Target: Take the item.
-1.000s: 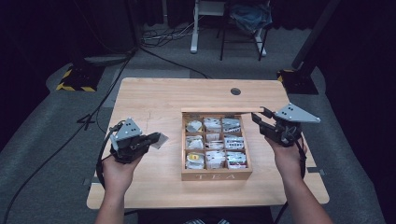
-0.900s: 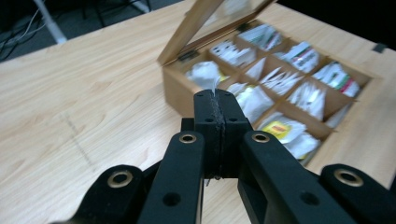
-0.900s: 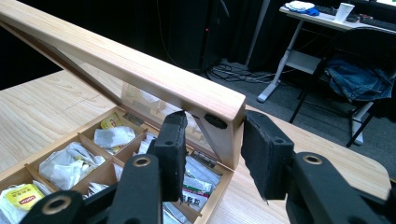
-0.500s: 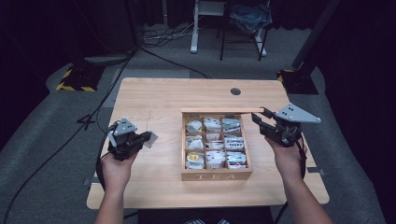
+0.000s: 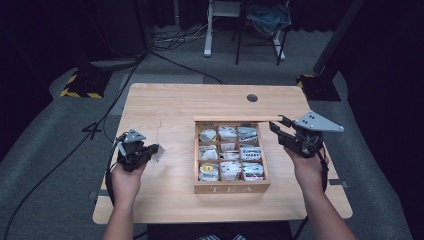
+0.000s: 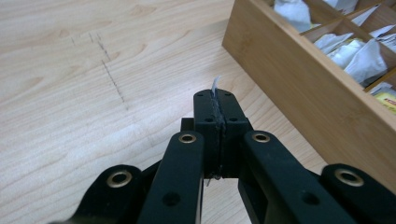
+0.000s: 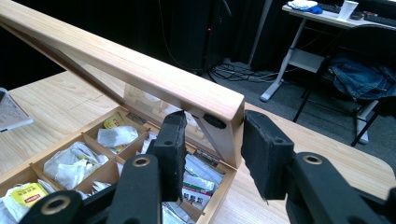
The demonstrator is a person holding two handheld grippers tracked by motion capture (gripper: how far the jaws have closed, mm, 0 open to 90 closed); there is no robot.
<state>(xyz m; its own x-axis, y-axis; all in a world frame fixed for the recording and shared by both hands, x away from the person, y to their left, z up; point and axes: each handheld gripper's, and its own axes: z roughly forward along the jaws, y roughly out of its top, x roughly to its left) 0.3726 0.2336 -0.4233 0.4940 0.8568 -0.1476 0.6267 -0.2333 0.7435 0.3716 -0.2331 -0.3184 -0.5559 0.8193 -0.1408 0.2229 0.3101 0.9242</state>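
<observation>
We see a wooden bench with a round hole near its far edge. Behind it stand a white desk frame, a chair with blue cloth, and floor cables.

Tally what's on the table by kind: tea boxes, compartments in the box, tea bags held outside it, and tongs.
Wooden tea box, lid raised: 1
Compartments in the box: 9
Tea bag outside the box, pinched in the left tongs: 1
Tongs: 2, the left tongs and the right tongs, open at the lid's corner
Total: 13
</observation>
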